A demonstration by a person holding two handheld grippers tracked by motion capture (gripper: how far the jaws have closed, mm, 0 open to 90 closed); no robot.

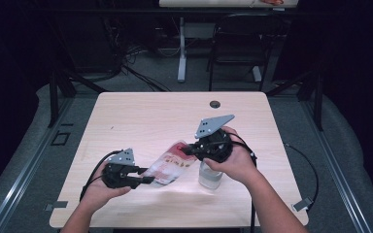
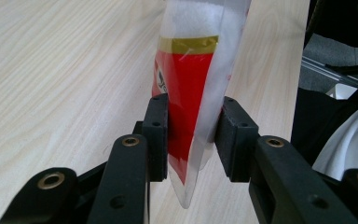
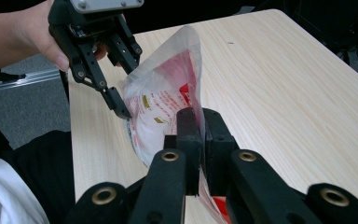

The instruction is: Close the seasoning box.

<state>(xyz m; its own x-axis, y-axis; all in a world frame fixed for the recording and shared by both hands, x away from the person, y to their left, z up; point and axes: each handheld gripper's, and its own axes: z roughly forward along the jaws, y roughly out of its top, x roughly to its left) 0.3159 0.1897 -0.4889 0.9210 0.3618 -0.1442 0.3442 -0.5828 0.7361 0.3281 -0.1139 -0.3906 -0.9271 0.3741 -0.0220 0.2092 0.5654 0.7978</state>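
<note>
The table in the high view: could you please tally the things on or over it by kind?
Red-and-white plastic bag: 1
Clear container beneath the right hand: 1
Handheld grippers, left gripper and right gripper: 2
Total: 4

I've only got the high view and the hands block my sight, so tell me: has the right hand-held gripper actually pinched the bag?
Observer: Yes. In the right gripper view, the right hand-held gripper has its jaws shut on a thin clear edge of the bag.
Operator: And the left one, is it gripping or just near it?
Observer: Gripping. In the left gripper view, the left hand-held gripper has both pads pressed against the bag's sides near a bottom corner. The red print faces one pad and the white contents face the other.
</note>
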